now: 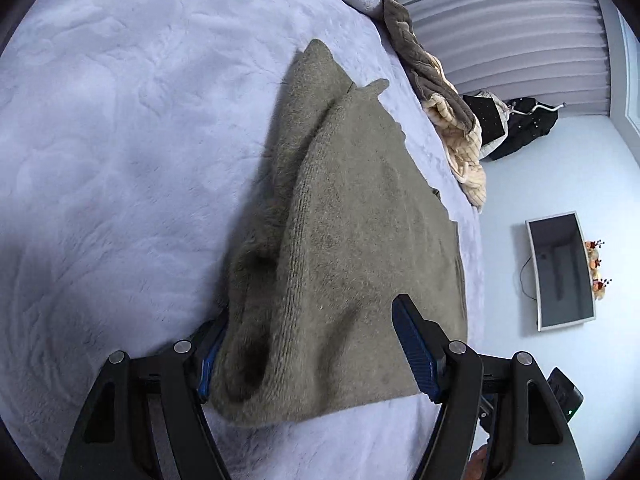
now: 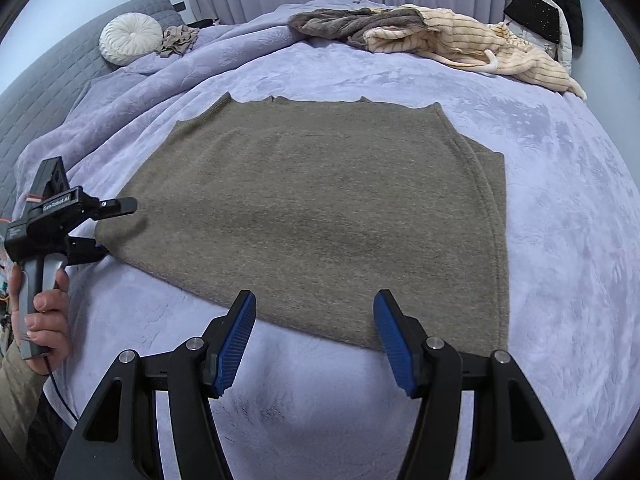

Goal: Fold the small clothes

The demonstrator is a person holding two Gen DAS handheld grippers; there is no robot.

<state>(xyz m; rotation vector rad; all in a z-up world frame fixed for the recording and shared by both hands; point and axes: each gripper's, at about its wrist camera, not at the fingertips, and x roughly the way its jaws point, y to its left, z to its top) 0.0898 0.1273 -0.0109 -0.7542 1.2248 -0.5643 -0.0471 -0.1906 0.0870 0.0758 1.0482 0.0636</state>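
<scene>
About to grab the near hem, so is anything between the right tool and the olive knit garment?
Nothing visible: only bare lavender blanket lies between the open right tool and the olive knit garment.

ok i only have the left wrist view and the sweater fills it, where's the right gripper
Observer: The right gripper is open over the sweater's near hem, holding nothing.
Operator: is the sweater flat over there
Observer: Mostly flat on the blanket, with a second layer showing along its right edge.
Operator: and where does my left gripper sit on it
Observer: The left gripper is open, with the sweater's left corner between its fingers.
</scene>
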